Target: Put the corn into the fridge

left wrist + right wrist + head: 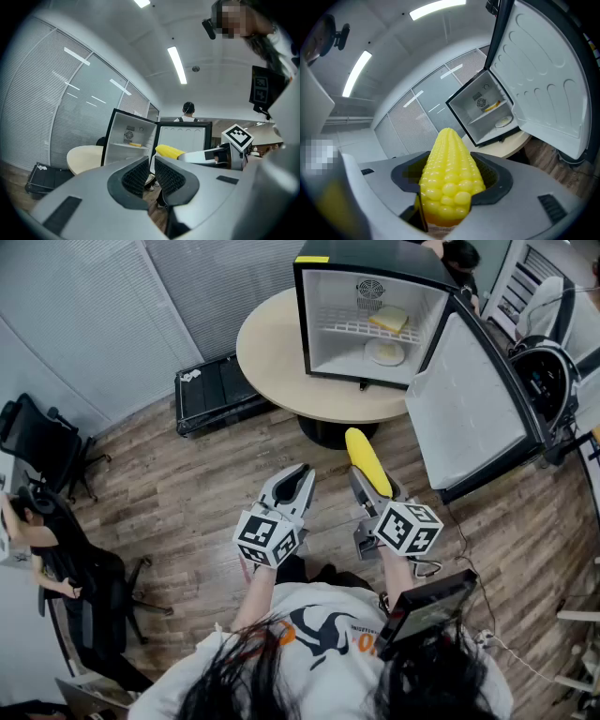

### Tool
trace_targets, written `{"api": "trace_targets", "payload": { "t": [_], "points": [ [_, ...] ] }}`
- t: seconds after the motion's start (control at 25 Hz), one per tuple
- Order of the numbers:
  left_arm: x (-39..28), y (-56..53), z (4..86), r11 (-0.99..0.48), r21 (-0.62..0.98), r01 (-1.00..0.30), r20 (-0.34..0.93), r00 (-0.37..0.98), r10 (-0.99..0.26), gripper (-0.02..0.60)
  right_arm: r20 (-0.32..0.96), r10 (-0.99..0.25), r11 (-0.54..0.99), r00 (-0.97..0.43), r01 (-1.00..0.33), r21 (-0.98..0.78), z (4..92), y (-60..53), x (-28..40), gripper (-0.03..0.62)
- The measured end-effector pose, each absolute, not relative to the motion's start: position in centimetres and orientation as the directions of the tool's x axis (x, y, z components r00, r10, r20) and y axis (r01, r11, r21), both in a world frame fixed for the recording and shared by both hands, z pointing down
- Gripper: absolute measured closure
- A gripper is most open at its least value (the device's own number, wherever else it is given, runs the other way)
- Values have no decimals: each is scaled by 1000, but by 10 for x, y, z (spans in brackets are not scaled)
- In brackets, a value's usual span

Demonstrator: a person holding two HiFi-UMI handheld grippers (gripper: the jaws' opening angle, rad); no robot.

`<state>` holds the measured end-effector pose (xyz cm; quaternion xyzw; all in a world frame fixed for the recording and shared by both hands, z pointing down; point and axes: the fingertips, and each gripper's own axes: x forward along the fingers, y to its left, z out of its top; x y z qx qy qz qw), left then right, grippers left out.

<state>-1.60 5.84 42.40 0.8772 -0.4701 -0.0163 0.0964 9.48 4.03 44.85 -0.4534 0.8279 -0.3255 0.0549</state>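
A yellow corn cob [367,461] sticks forward out of my right gripper [373,484], which is shut on it. In the right gripper view the corn [450,154] fills the space between the two pads. The small fridge [315,324] stands on a round table [272,362] ahead, with its door [469,404] swung wide open to the right. My left gripper [295,480] hovers just left of the right one, shut with nothing in it. The left gripper view shows the corn [169,151] and the fridge [129,140] beyond its jaws.
Inside the fridge a yellow item [389,320] lies on the wire shelf, with a plate [384,352] on the floor below it. A black flat machine [216,390] sits on the wooden floor left of the table. A seated person [47,540] and office chairs are at far left.
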Motion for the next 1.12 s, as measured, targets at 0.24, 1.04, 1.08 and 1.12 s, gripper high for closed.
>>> {"api": "trace_targets", "payload": {
  "t": [0.24,1.04,1.08,1.12],
  "points": [
    [-11,58,424,-550,174,-817,73,568,-820,540,188,-783,387,-592,-702,-599,446,40,95,329],
    [-10,49,424,-566,139,-813,96,580,-809,540,183,-773,395,-608,-686,-611,450,32,87,329],
    [-10,48,425,-567,139,-812,98,581,-808,540,186,-771,394,-609,-686,-611,452,30,86,328],
    [-10,47,426,-569,138,-811,100,583,-807,540,189,-770,394,-610,-687,-611,453,29,85,328]
  ]
}}
